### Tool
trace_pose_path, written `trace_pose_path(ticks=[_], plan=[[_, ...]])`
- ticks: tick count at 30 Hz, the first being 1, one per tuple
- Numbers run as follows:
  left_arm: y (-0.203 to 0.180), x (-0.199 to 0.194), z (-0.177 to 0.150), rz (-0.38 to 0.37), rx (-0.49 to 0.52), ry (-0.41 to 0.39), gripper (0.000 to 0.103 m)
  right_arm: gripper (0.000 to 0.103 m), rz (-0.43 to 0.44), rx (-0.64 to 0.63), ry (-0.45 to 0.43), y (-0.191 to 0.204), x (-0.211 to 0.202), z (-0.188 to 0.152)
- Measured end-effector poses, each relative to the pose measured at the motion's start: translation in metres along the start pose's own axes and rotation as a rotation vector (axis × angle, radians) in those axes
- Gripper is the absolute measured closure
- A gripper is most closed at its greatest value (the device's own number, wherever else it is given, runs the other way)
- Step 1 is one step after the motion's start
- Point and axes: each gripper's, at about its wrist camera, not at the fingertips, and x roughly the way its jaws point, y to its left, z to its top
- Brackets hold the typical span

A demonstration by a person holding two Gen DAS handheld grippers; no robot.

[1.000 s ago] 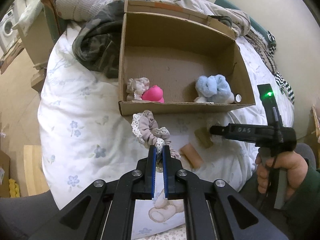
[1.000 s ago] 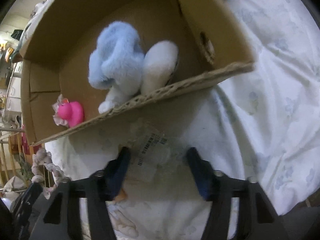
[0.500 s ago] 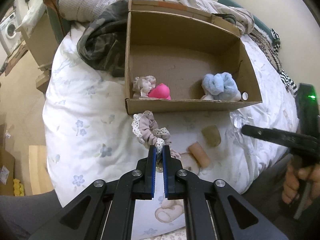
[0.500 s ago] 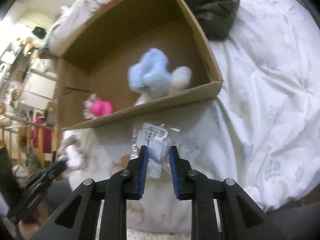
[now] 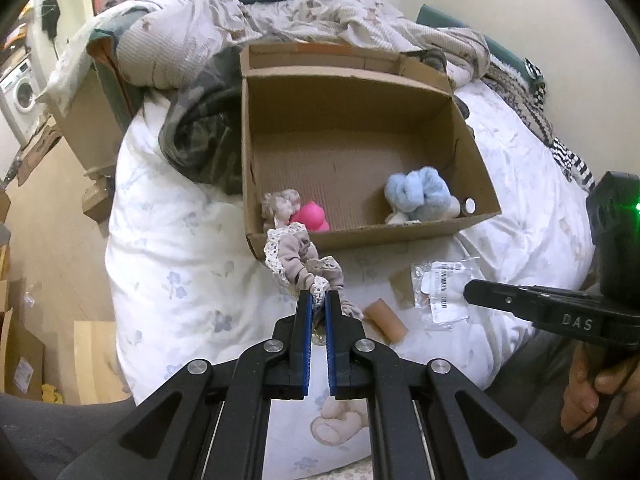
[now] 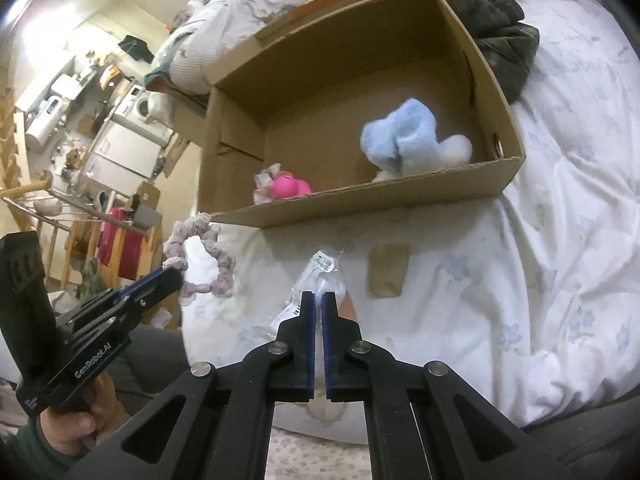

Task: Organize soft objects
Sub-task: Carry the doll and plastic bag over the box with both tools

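Note:
An open cardboard box (image 5: 440, 232) (image 6: 360, 208) lies on the bed, holding a pink soft toy (image 5: 312, 218) (image 6: 290, 188), a pale frilly piece (image 5: 280, 204) and a blue fluffy toy (image 5: 418, 192) (image 6: 400, 140). My left gripper (image 5: 318, 294) (image 6: 176, 274) is shut on a lace-trimmed grey-pink scrunchie (image 5: 300, 260) (image 6: 200, 264), lifted just in front of the box. My right gripper (image 6: 319, 296) (image 5: 470, 292) is shut on a clear plastic packet with a barcode label (image 6: 320, 276) (image 5: 440, 286), held above the sheet.
Two brown cardboard-coloured pieces (image 5: 388, 320) (image 6: 388, 270) lie on the flowered white sheet (image 5: 180, 272) in front of the box. A dark camouflage garment (image 5: 200, 136) (image 6: 504, 36) and crumpled bedding (image 5: 280, 24) lie behind. The floor (image 5: 52, 220) drops off left.
My right gripper closed on the plastic packet and rose with it, away from the box. The left gripper lifted a little, still gripping the scrunchie.

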Motion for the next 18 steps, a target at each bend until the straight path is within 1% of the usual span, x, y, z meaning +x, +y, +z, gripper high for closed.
trace_pose_path(ticks=[3, 6, 9, 13, 18], plan=[[0.003, -0.008, 0.003, 0.007, -0.007, -0.01, 0.097, 0.099, 0.037, 0.001, -0.039, 0.002, -0.015, 0.0], [0.006, -0.024, 0.009, 0.006, -0.004, -0.054, 0.097, 0.099, 0.085, 0.008, -0.087, 0.007, -0.032, 0.001], [0.008, -0.037, 0.018, 0.009, 0.0, -0.093, 0.097, 0.099, 0.11, -0.002, -0.13, 0.013, -0.046, 0.004], [0.009, -0.048, 0.038, 0.018, 0.009, -0.135, 0.097, 0.099, 0.129, -0.025, -0.173, 0.022, -0.06, 0.014], [0.009, -0.049, 0.062, 0.019, 0.011, -0.155, 0.097, 0.099, 0.132, -0.074, -0.226, 0.032, -0.067, 0.035]])
